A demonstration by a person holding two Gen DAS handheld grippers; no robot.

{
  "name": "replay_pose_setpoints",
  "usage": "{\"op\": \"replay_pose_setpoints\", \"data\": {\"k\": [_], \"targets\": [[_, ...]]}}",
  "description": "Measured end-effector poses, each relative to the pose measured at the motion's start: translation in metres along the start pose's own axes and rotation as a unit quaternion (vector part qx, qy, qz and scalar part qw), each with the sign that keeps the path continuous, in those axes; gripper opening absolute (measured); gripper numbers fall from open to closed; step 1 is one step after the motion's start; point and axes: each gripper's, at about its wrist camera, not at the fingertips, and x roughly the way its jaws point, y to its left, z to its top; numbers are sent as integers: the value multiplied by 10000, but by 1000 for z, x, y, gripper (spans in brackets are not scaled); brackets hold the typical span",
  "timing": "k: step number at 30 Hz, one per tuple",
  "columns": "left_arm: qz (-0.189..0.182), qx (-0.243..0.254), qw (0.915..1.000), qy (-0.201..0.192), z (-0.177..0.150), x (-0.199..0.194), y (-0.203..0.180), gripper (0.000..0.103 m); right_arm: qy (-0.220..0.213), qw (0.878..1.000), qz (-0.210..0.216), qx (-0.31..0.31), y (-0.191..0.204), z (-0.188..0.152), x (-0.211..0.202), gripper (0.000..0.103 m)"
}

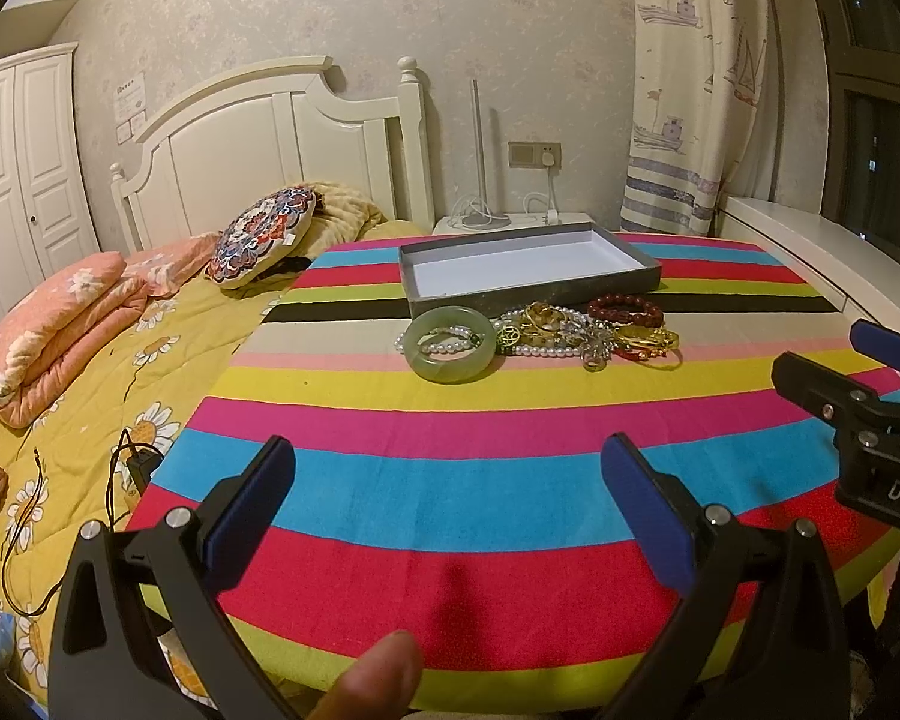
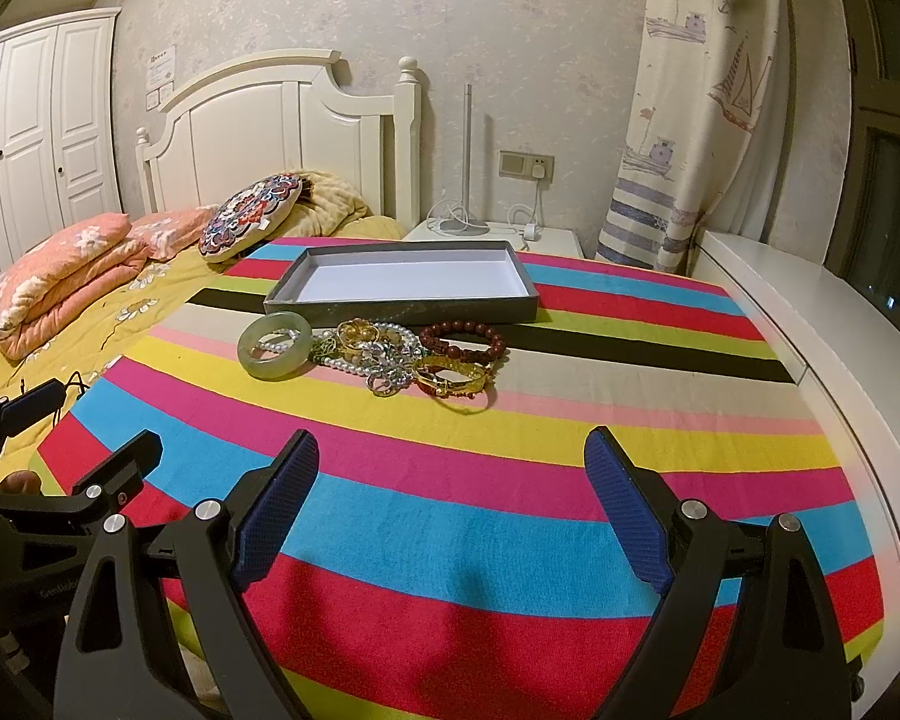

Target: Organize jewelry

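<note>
A heap of jewelry lies on a striped cloth (image 1: 450,480) in front of a shallow grey tray (image 1: 528,261) (image 2: 402,282) with a white, empty inside. The heap holds a pale green jade bangle (image 1: 447,343) (image 2: 275,346), white pearl strands (image 1: 546,351) (image 2: 354,363), a dark red bead bracelet (image 1: 625,310) (image 2: 463,343) and gold bangles (image 1: 648,341) (image 2: 453,377). My left gripper (image 1: 450,462) hovers open over the near stripes, well short of the heap. My right gripper (image 2: 453,450) is open too, equally far back. Each shows at the other view's edge.
The cloth covers a surface beside a bed with a yellow flowered quilt (image 1: 90,372), a folded pink blanket (image 1: 60,324) and a round patterned cushion (image 1: 264,237). A white nightstand (image 2: 492,234) with cables stands behind the tray. A white ledge (image 2: 810,312) and curtain run along the right.
</note>
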Motion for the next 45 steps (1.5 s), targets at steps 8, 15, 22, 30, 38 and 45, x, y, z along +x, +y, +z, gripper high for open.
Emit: {"op": "replay_pose_setpoints", "data": {"k": [8, 15, 22, 30, 38, 45], "targets": [[-44, -19, 10000, 58, -2, 2, 0, 101, 46, 10000, 14, 28, -1, -2, 2, 87], [-134, -57, 9996, 224, -6, 13, 5, 101, 192, 9998, 29, 80, -4, -9, 13, 87], [-177, -133, 9985, 506, -10, 41, 14, 101, 607, 9969, 330, 368, -17, -22, 46, 87], [-180, -465, 9936, 1014, 8, 96, 36, 101, 1133, 9900, 593, 591, -30, -17, 93, 87], [-313, -699, 9844, 1584, 43, 171, 43, 101, 1270, 9856, 773, 803, -54, 16, 131, 87], [-176, -590, 9833, 1710, 64, 214, 33, 101, 1237, 9875, 780, 592, -62, 60, 169, 85]]}}
